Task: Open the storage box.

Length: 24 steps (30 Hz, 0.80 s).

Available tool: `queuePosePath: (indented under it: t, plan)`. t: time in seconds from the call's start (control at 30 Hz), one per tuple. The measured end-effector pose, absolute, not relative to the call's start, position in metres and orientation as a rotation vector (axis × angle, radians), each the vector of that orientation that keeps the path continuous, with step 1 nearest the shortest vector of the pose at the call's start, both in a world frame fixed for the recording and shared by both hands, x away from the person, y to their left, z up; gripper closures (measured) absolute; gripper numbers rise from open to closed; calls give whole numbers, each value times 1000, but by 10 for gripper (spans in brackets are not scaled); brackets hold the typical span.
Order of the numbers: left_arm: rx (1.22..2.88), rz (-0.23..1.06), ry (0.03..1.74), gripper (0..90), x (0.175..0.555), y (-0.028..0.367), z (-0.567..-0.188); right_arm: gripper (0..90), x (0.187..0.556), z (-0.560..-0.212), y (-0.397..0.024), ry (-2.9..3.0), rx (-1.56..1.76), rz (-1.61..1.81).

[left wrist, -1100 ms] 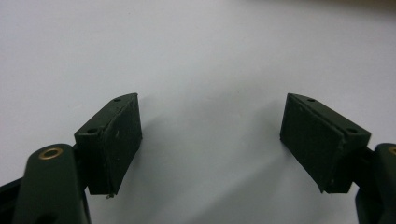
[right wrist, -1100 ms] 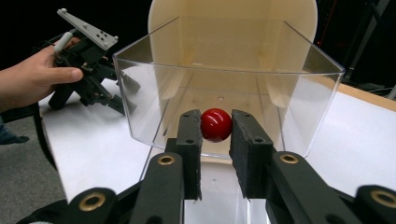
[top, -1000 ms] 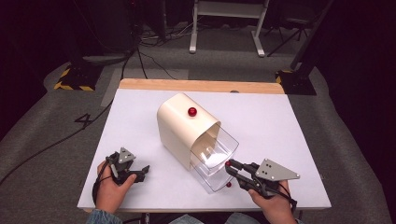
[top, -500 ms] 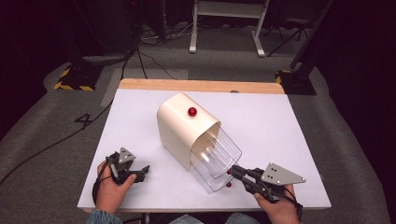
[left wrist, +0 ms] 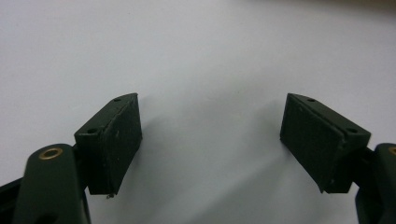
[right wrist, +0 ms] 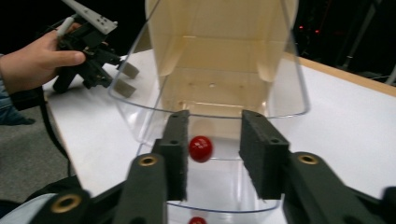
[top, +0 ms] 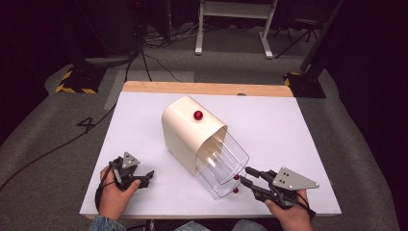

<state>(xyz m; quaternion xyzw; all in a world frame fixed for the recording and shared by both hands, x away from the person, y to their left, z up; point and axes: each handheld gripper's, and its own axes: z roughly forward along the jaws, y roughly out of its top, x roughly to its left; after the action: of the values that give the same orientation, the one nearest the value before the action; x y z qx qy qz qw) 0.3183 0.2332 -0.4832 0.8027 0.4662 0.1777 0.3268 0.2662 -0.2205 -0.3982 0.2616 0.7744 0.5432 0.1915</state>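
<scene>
Sitting in the middle of the white table (top: 144, 115) is a cream box (top: 185, 130) with clear drawers (top: 223, 166) pulled out. The right gripper (top: 246, 175) has its jaws apart around a little red knob (right wrist: 201, 148), not squeezing it. The left gripper (top: 148, 176) rests well apart, jaws wide open.

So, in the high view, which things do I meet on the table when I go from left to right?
Left hand-held gripper → cream housing → clear drawers → right hand-held gripper.
</scene>
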Motion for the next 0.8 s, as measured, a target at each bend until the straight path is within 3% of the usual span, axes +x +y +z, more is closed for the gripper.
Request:
queuePosePath:
  t: [0.07, 0.2, 0.5, 0.8]
  plan:
    - [2103, 465, 1222, 210, 318, 233, -483, 518, 272, -394, -230, 2158, 760, 1509]
    - [2103, 467, 1220, 212, 318, 234, -483, 461, 282, -389, -246, 2126, 808, 1499]
    - [2105, 446, 1202, 261, 312, 241, -481, 380, 309, -388, -285, 2138, 905, 1401]
    - [2116, 439, 1194, 237, 312, 240, -482, 321, 328, -399, -327, 2149, 1021, 1257]
